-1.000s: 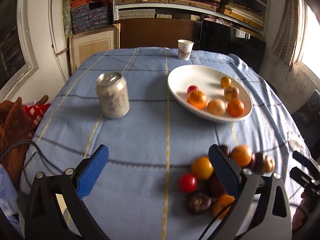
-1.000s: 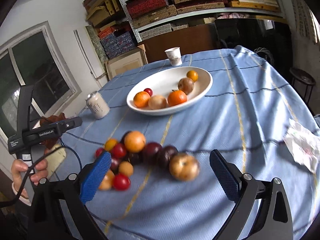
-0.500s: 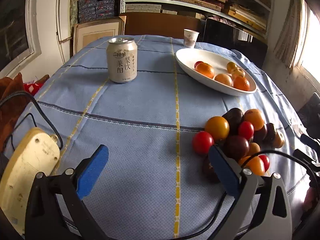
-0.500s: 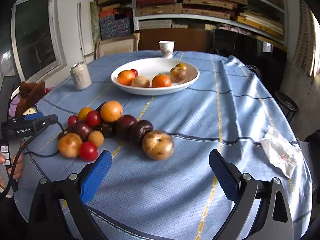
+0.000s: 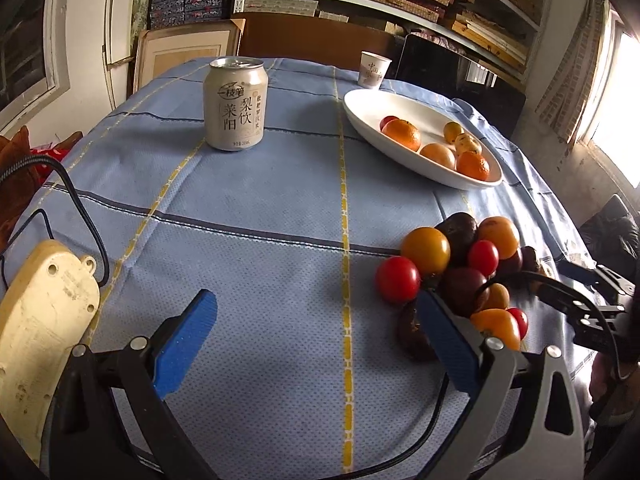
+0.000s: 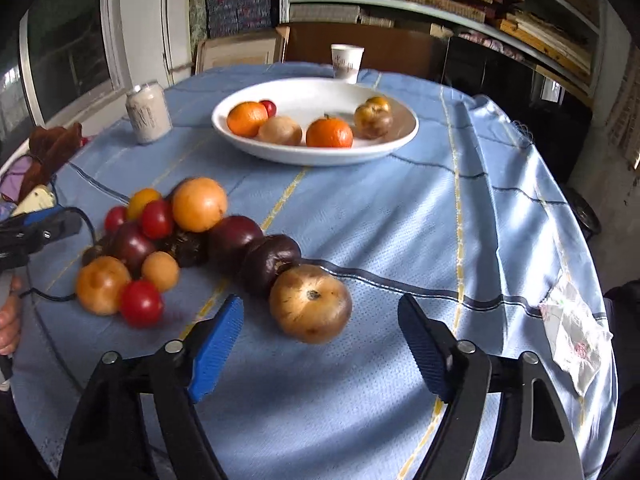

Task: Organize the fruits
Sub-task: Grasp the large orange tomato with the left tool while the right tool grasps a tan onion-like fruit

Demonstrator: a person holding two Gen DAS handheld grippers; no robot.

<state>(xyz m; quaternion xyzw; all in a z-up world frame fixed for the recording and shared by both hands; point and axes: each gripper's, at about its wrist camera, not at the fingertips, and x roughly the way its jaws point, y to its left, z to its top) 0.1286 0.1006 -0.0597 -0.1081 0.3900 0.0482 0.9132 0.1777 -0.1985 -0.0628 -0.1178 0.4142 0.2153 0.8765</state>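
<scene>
A heap of loose fruits [image 5: 452, 272], red, orange and dark purple, lies on the blue tablecloth; in the right wrist view the heap [image 6: 160, 248] is at the left. A large brown round fruit [image 6: 310, 304] sits at its near end, between the fingertips of my right gripper [image 6: 320, 344]. The jaws are closing, with a gap still on both sides of the fruit. My left gripper [image 5: 316, 340] stands open over bare cloth, left of the heap, with nothing between its fingers. Farther back, a white bowl [image 5: 360, 104] [image 6: 320, 92] holds several fruits.
A drink can [image 5: 235, 106] [image 6: 148, 114] stands at the back left and a paper cup [image 5: 374, 70] [image 6: 347, 60] behind the bowl. A cream power strip [image 5: 36, 328] with its cable lies at the left edge. A crumpled wrapper [image 6: 572, 332] lies at the right.
My right gripper has dropped closer to the brown fruit and rolled level, and its jaws have narrowed around it. My left gripper sank toward the table, then held still.
</scene>
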